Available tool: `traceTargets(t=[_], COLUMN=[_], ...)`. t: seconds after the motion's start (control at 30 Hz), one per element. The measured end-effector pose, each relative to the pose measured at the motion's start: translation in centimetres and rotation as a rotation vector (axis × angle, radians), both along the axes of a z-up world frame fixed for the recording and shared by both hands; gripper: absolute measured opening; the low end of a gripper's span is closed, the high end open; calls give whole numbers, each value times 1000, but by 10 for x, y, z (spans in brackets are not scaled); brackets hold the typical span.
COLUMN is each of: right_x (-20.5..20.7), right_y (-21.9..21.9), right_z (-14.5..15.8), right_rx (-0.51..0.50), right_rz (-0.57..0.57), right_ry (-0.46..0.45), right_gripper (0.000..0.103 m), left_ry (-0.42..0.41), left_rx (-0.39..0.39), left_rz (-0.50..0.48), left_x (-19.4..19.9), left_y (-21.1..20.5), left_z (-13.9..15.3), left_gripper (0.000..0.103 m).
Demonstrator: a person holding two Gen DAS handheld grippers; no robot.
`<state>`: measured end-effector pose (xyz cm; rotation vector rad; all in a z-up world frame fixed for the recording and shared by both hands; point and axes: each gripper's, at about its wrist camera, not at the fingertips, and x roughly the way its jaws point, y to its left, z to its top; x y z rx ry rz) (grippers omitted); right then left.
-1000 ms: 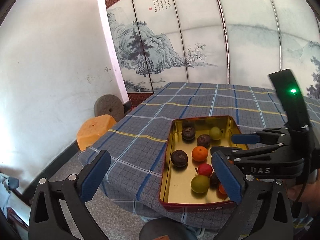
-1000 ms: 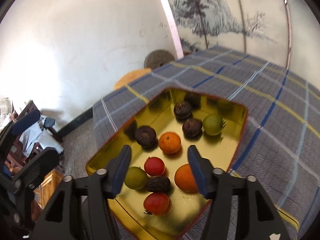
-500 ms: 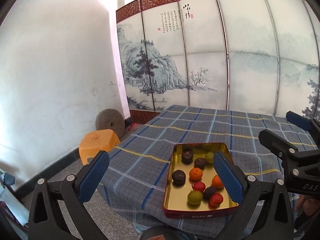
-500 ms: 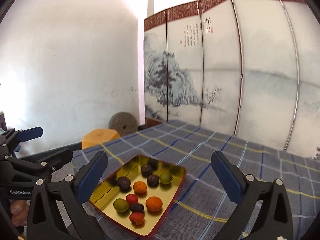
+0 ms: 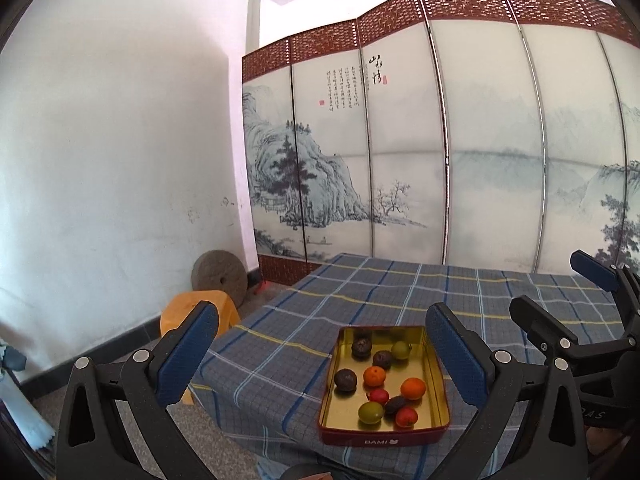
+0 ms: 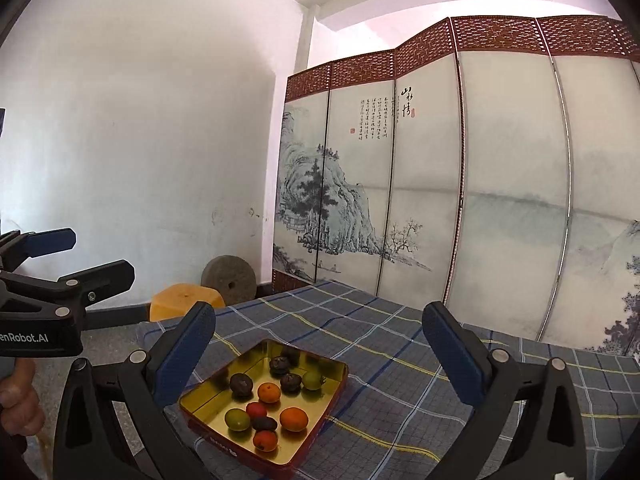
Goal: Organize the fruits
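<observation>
A gold tin tray with a red rim [image 5: 438,380] [image 6: 332,396] stands near the front edge of the table. In it lie several small fruits: oranges [image 5: 413,388] [image 6: 294,419], green ones [image 5: 371,412] [image 6: 237,419], red ones [image 5: 406,417] [image 6: 265,440] and dark wrinkled ones [image 5: 345,379] [image 6: 241,384]. My left gripper [image 5: 320,348] is open and empty, held well back from the tray. My right gripper [image 6: 320,344] is open and empty, also well back and above. Each gripper shows at the edge of the other's view.
The table has a blue-grey plaid cloth [image 5: 400,292] [image 6: 440,380]. A folding screen with a landscape painting [image 5: 440,160] stands behind it. An orange stool [image 5: 192,312] and a round millstone [image 5: 219,276] are on the floor to the left, by the white wall.
Both grippers have pulled back and up from the tray. The right gripper, which was close over the fruits with narrower jaws, now stands wide open and far off.
</observation>
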<state>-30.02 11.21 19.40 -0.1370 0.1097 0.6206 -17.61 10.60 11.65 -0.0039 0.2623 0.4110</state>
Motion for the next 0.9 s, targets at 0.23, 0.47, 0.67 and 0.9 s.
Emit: traceTargets(t=[0.23,0.47,0.67,0.9], right_x=[-10,-15,-12,0], right_y=[-6,-8,-10,-19], right_z=[3,1,-4,-17], right_rx=[5,-5,-12,-25], right_rz=[-4,-4,-7,-23], right_ry=[-12,-14,2,58], right_gripper=[103,103,103,103], left_ry=[-18,-22,-10,46], left_rx=[17,1,-3,-21], left_rz=[-10,-34,-49,-77], left_x=[-12,-19,-18,-6], left_y=[-8,-11,-13,-14], left_z=[9,12,9,1], left_gripper=[103,103,103,103])
